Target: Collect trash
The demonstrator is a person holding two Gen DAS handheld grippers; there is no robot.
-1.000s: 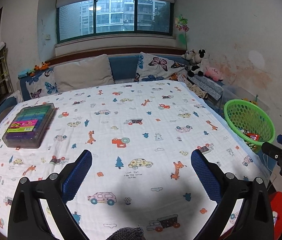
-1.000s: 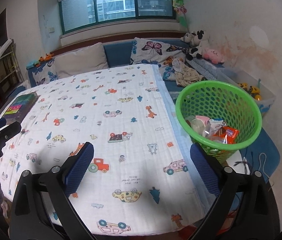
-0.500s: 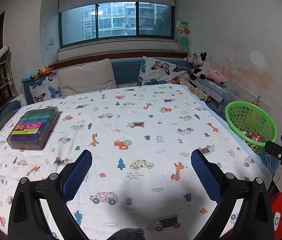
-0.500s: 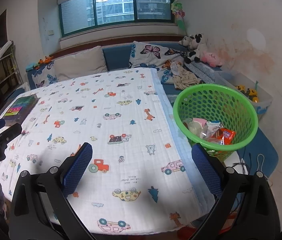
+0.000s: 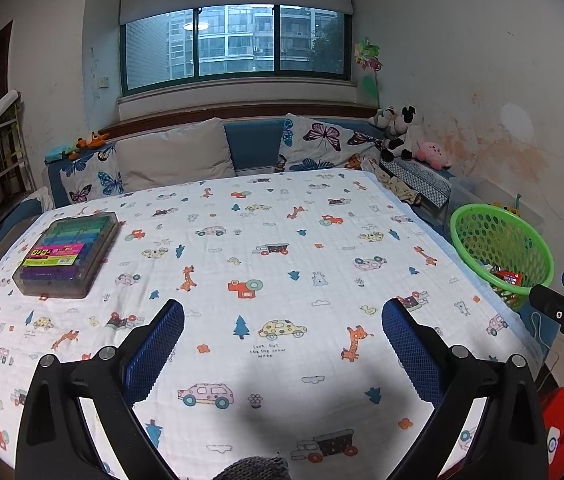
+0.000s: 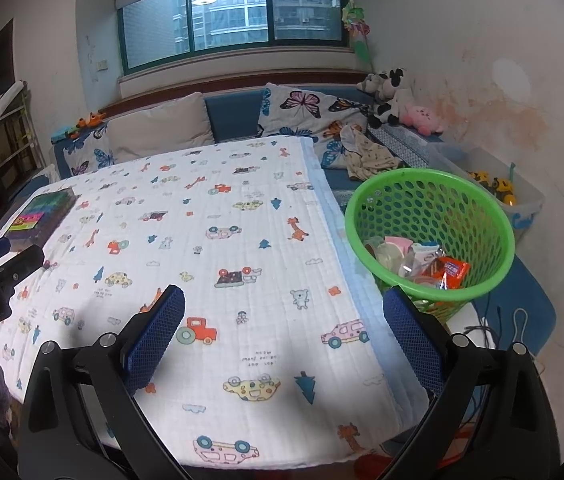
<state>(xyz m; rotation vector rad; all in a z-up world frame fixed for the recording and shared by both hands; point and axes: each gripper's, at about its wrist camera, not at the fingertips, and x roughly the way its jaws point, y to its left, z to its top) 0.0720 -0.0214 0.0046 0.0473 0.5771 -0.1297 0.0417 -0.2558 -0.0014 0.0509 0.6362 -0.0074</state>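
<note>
Trash (image 6: 422,260): wrappers and packets lying in the bottom of the green basket (image 6: 398,184); an orange packet (image 6: 452,270) is the one I can pick out best, on the right of the heap.
Basket: off the right edge of the table (image 6: 241,208), standing lower than the tabletop; in the left view (image 5: 538,248) I see it at far right.
Left gripper (image 5: 282,344): I hold it over the near part of the cloth, fingers spread wide, nothing between them.
Right gripper (image 6: 284,330): I read its fingers as wide apart and empty, over the near right part of the table, with the right finger (image 6: 414,344) overlapping the basket's near rim.
Box (image 5: 67,254): clear case of coloured pieces, far left of the cloth, well apart from both grippers.
Cloth (image 5: 282,240): white with printed cars and giraffes, covers the tabletop.
</note>
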